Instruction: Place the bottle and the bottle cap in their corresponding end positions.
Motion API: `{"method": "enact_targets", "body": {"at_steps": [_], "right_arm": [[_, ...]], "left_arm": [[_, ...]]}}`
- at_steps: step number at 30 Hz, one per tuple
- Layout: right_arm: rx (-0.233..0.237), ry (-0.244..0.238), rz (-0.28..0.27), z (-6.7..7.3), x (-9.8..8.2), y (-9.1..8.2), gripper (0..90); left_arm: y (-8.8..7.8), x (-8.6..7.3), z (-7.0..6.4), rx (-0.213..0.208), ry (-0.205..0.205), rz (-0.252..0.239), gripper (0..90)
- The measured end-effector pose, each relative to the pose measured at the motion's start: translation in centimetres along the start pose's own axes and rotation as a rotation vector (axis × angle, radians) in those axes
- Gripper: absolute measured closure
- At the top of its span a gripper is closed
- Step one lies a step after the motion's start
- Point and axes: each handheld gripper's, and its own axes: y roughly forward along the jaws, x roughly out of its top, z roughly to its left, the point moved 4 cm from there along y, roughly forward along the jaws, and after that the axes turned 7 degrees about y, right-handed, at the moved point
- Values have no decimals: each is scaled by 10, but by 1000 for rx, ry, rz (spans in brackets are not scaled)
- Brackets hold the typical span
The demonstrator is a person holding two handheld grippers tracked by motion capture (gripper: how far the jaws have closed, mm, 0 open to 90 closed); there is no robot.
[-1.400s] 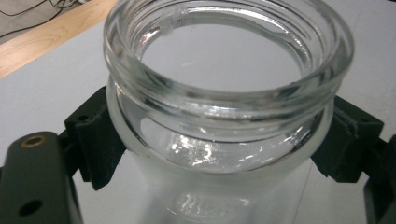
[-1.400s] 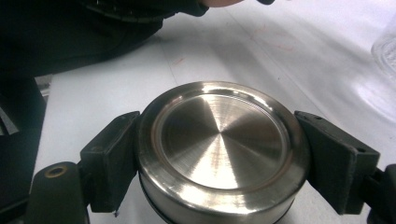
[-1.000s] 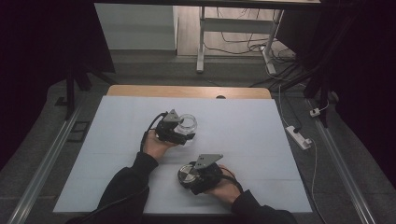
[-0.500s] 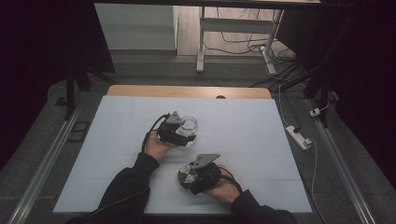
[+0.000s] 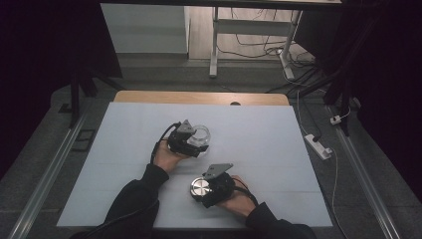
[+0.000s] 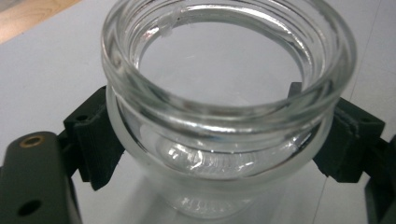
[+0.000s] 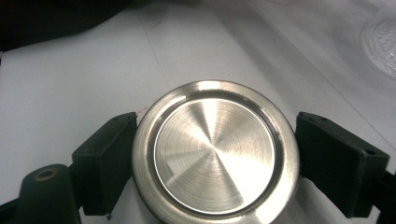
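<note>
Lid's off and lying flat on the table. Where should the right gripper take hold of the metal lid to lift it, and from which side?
Grip the metal lid across its rim, one pad on each opposite edge, coming in level with the table from the person's side. It lies flat and round, so only the thin side wall offers purchase. The right gripper already straddles it; its jaws have just been opening, with a small gap at the right pad.

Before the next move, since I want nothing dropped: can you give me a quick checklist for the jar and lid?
1. Left gripper clamped on the glass jar: ok.
2. Jar upright, mouth uncovered: ok.
3. Metal lid between the jaws of the right gripper, which have just been opening: ok.
4. Right pads pressing the lid: cannot tell.
5. Bare table between jar and lid: ok.
</note>
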Motion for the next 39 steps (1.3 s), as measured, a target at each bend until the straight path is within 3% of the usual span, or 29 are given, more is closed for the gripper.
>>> {"method": "enact_targets", "body": {"at_steps": [9,29,39], "right_arm": [[4,26,-12,-2,0,-1,95],[13,56,-22,-4,2,-5,41],[28,82,-46,-5,6,-12,9]], "left_arm": [[0,1,0,2,-13,-4,146],[-3,6,-2,-37,-40,16,3],[-16,4,0,-37,-56,11,0]]}}
